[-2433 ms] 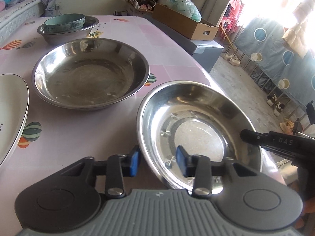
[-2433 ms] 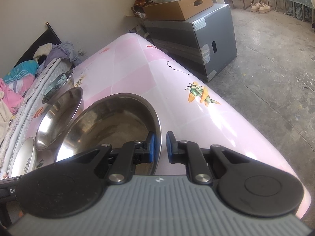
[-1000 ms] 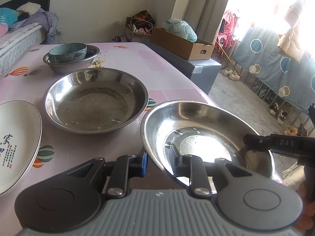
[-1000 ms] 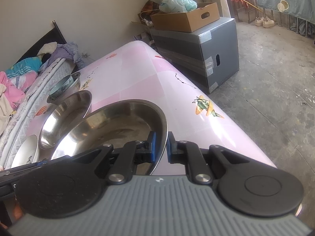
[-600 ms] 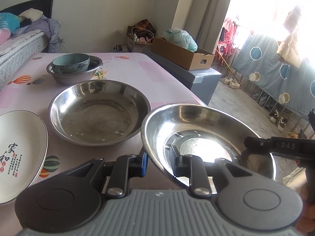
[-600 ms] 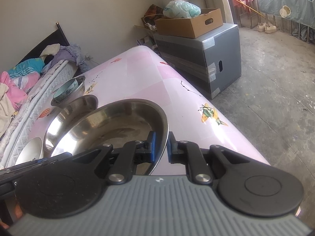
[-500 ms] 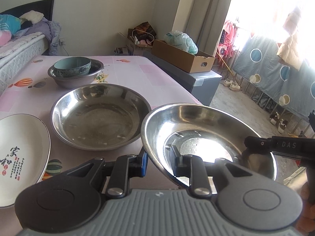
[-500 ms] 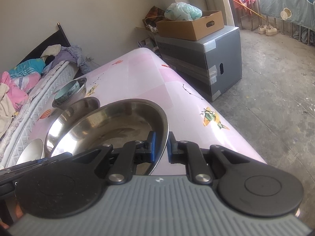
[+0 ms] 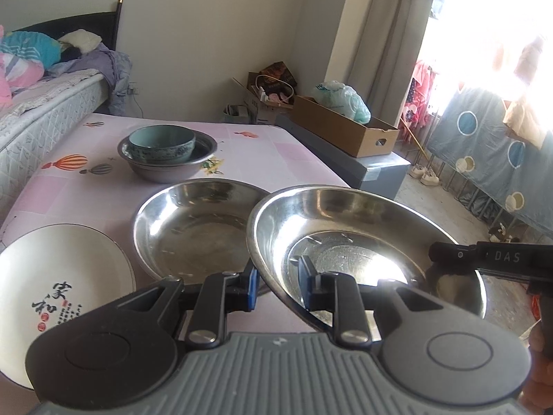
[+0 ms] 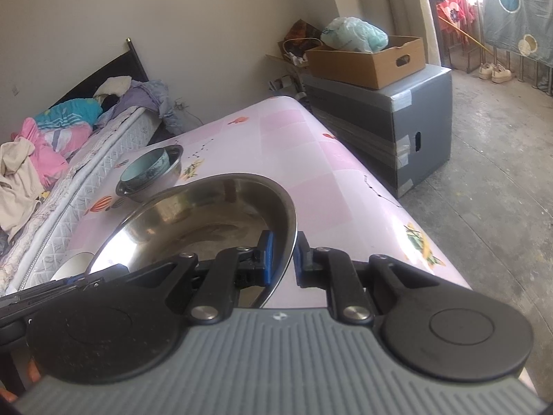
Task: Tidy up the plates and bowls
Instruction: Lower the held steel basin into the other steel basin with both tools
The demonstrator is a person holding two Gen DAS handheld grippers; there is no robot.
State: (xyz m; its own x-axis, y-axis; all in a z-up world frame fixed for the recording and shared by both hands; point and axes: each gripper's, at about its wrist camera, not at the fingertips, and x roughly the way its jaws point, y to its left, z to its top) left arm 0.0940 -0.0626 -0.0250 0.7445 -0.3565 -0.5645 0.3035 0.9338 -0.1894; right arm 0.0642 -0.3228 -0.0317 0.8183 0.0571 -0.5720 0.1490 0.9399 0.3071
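left fingers (image 9: 310, 278): clamped on the near rim of the steel basin (image 9: 363, 245), one pad outside, one inside.
right fingers (image 10: 265, 256): pinched on the opposite rim of the same basin, wall between the pads.
left gripper (image 9: 278, 282) / right gripper (image 10: 282, 256): two-point hold on opposite edges; both needed to travel together, or the rim would twist in the pads.
basin: was held in the air, clear of the table (image 9: 262, 152), tilted slightly.
target, my read: larger steel basin (image 9: 193, 228) just beside it on the table; nesting looked like the step.
how to: level the basin, centre it over the larger one, lower straight, let go only once seated.
risk: thin slick rim, shallow grip; could slip if one side led.
others: white plate (image 9: 52, 276) at left; teal bowl (image 9: 160, 143) sat inside a far steel bowl (image 9: 166, 169). Leave them clear.
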